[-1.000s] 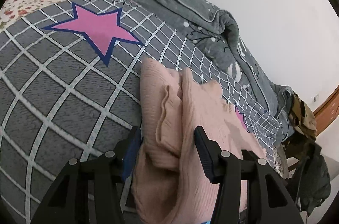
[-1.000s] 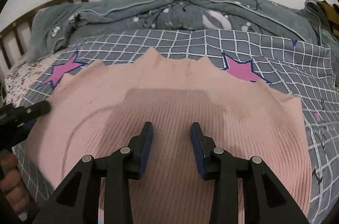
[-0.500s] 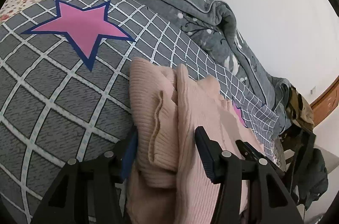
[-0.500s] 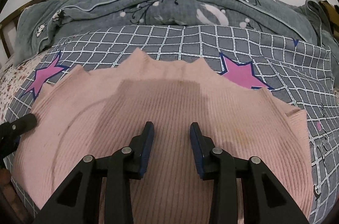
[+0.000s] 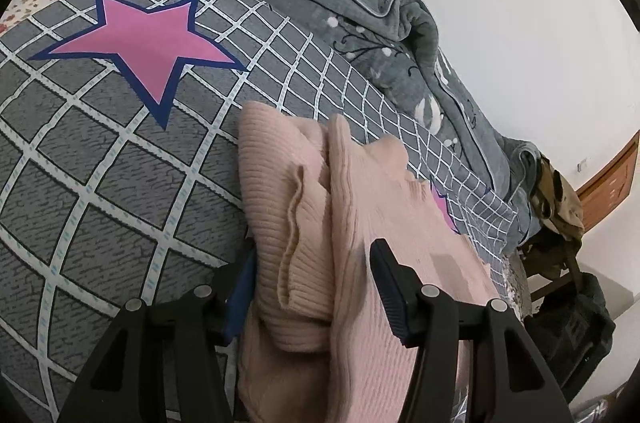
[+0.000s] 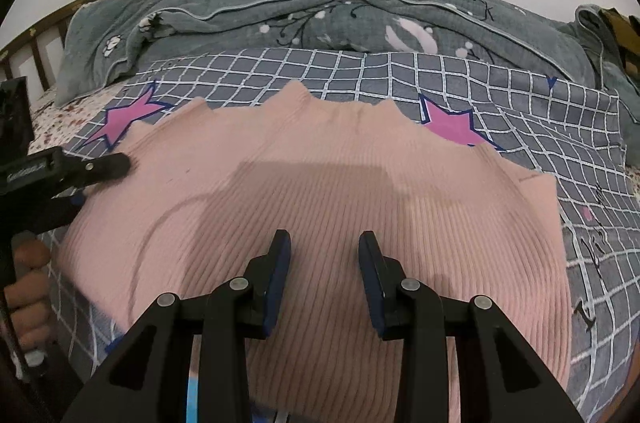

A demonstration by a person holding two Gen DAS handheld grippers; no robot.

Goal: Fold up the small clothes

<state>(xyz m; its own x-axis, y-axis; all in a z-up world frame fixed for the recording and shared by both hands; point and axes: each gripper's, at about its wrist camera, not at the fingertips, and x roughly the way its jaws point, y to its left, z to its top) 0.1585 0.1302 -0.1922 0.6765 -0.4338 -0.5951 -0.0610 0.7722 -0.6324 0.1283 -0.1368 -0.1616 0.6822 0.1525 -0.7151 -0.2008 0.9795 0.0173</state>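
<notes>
Pink sweater [image 6: 320, 191] flat on your bed [image 5: 100, 183], left gripper [image 5: 312, 283] fingers open around its folded edge, right gripper [image 6: 324, 263] fingers apart above it, empty

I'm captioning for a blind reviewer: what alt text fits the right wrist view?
A pink ribbed knit garment lies spread on a grey checked bedsheet with pink stars. The right gripper hovers open above it; the left gripper meets its left edge.

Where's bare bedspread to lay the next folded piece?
Free: checked bedspread left of the pink sweater, round the pink star; also the strip between sweater and grey quilt. Crowded: bed middle, under the sweater.
</notes>
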